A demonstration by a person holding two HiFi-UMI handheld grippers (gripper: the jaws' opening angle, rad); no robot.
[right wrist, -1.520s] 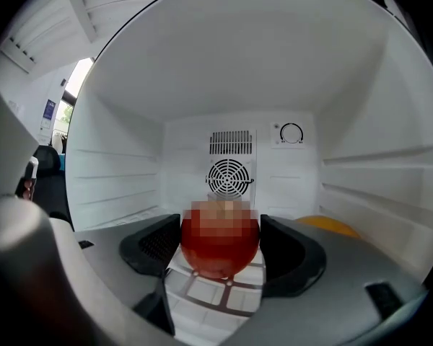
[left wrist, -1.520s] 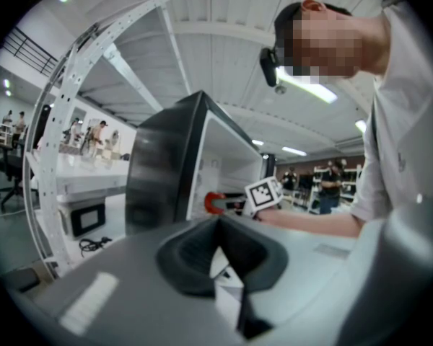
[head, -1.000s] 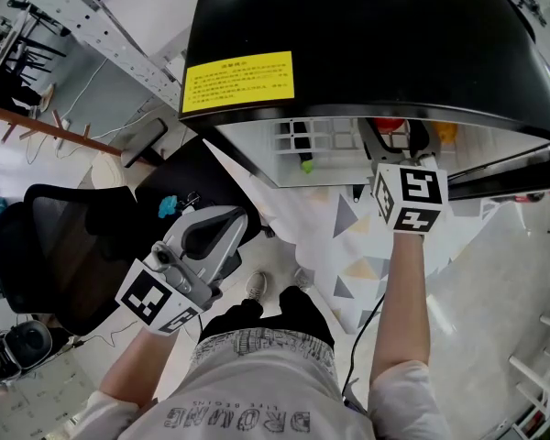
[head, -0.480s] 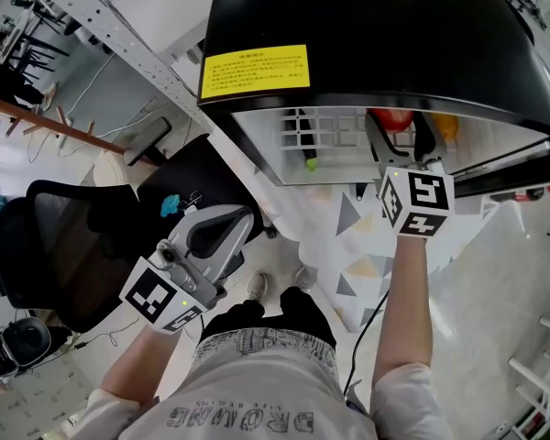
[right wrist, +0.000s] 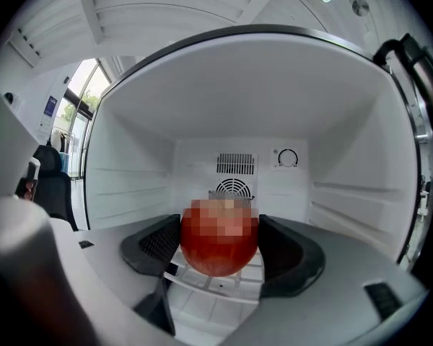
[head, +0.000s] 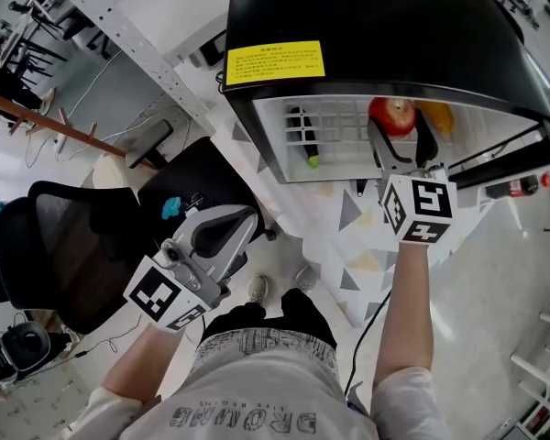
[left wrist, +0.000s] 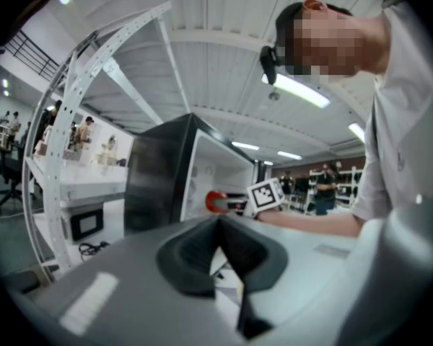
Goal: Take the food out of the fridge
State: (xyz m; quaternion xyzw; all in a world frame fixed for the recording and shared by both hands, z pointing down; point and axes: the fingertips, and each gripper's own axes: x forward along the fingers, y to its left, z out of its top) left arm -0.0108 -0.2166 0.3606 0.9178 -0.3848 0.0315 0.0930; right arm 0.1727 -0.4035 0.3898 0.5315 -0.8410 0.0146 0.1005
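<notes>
A black mini fridge with a yellow label stands open, its white inside showing. A red apple sits between the fingers of my right gripper just inside the fridge mouth. In the right gripper view both pads press on the apple, above the white wire shelf. Behind it lies an orange food item. A dark item with a green end lies on the shelf's left side. My left gripper hangs low beside the person's body with its pads together and nothing in them.
The fridge door stands open at the right with a red-capped bottle in its rack. A black office chair is at the left, and a perforated metal rack runs along the upper left. A patterned mat covers the floor below the fridge.
The head view has shifted, so more of the fridge's inside and the apple show now. The right gripper stays around the apple. The left gripper has barely moved.
</notes>
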